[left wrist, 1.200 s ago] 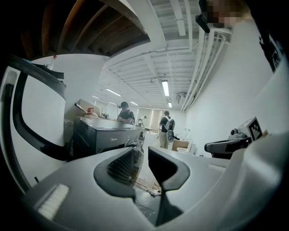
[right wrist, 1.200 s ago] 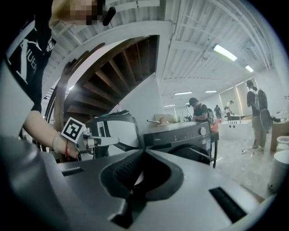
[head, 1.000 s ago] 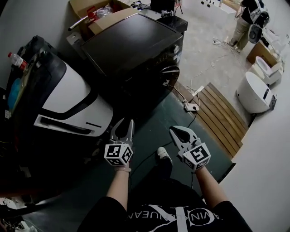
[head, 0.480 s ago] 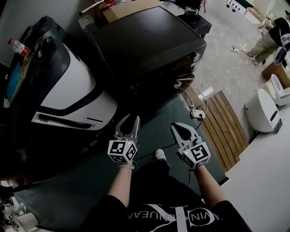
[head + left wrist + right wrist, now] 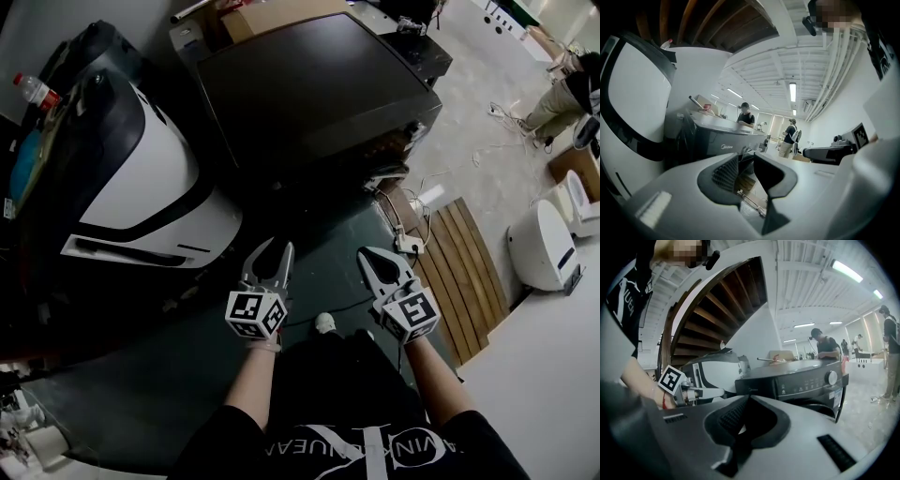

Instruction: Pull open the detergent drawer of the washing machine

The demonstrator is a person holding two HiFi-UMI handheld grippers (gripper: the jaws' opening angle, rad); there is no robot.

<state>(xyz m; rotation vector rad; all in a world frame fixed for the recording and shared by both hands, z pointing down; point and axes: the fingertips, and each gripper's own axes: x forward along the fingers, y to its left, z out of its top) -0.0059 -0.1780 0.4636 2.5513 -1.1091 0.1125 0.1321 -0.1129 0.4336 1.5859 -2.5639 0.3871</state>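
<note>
detergent drawer (image 5: 757, 389), presumably at the logo end of the front panel of the washing machine (image 5: 319, 84) ahead, should be light, rigid and stiff-sliding: hook its front lip; left gripper (image 5: 277, 246) jaws spread, empty; right gripper (image 5: 367, 255) jaws pressed together.

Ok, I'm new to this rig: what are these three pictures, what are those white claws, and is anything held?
There is no robot arm: a person holds a two-jaw gripper in each hand. The head view looks steeply down from the person's head; the left gripper and right gripper point toward the dark washing machine, not touching it. The other two views come from a camera on each gripper, looking along its jaws. The left gripper's jaws stand apart, nothing between them; the right gripper's are together, empty. A white-and-black machine stands left of the washing machine; wooden slats lie at its right.
</note>
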